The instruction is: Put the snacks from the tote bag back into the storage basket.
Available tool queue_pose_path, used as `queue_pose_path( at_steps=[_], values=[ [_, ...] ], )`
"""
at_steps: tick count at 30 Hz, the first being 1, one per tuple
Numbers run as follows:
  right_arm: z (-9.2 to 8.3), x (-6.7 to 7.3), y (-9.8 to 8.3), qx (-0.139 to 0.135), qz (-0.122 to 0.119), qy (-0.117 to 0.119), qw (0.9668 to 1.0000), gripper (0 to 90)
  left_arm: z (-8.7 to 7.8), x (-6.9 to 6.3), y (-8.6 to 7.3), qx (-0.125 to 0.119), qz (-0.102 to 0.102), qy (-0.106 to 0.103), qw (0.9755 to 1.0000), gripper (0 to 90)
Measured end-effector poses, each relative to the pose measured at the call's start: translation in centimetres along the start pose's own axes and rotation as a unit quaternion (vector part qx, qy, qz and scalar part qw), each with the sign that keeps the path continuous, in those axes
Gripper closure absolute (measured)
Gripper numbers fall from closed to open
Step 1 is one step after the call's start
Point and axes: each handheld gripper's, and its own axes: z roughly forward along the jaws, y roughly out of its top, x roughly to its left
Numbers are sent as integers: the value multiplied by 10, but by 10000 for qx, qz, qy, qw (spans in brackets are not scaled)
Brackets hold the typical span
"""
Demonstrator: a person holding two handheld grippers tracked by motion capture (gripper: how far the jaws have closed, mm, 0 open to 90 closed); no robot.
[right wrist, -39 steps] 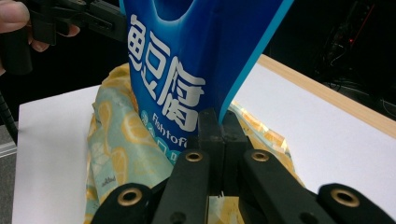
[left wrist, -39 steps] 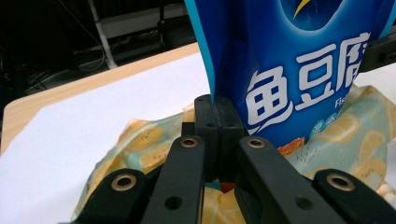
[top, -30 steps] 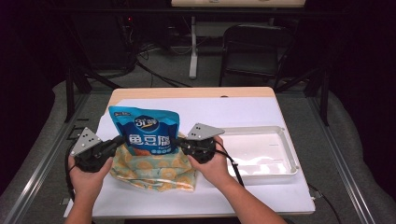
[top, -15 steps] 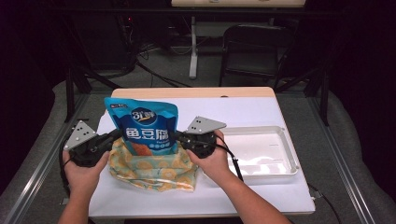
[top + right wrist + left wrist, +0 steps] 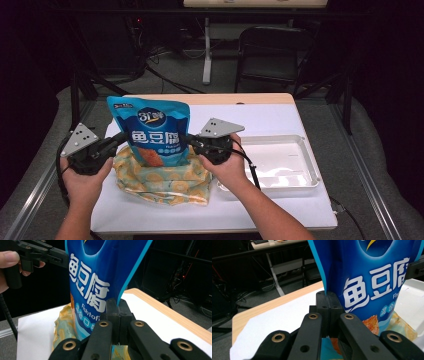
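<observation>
Blue fish-tofu snack pouch (image 5: pixel 155 135) upright — left gripper (image 5: pixel 117 142) and right gripper (image 5: pixel 192 144) each clamped on a side edge, above yellow patterned bag (image 5: pixel 162 182) on worktop (image 5: pixel 260 120).

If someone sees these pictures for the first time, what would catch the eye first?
The tall blue snack bag with large white characters stands out at the table's middle, pinched at its two side edges by the left tongs and the right tongs. Its lower end sits inside a yellow-patterned bag. To the right lies a white tray.
</observation>
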Motion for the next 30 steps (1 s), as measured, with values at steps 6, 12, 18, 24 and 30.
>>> queue_pose_path(
  at_steps=[6, 12, 18, 24, 30],
  values=[
    [-1, -1, 6, -35, -25, -17, 10000, 900, -2, 0, 6, -24, 22, 19, 10000, 900],
    [-2, -2, 10, -65, -22, -25, 10000, 900, -4, 0, 11, -56, 34, 46, 10000, 900],
    [-3, -2, 18, -106, -43, -31, 9999, 900, -7, 1, 16, -113, 31, 67, 9999, 900],
    [-5, -4, 22, -104, -22, -53, 9999, 900, -7, 0, 20, -146, 25, 59, 9999, 900],
    [-7, -6, 23, -102, 9, -91, 9999, 900, -4, -2, 22, -160, 38, 34, 9999, 900]
  ],
)
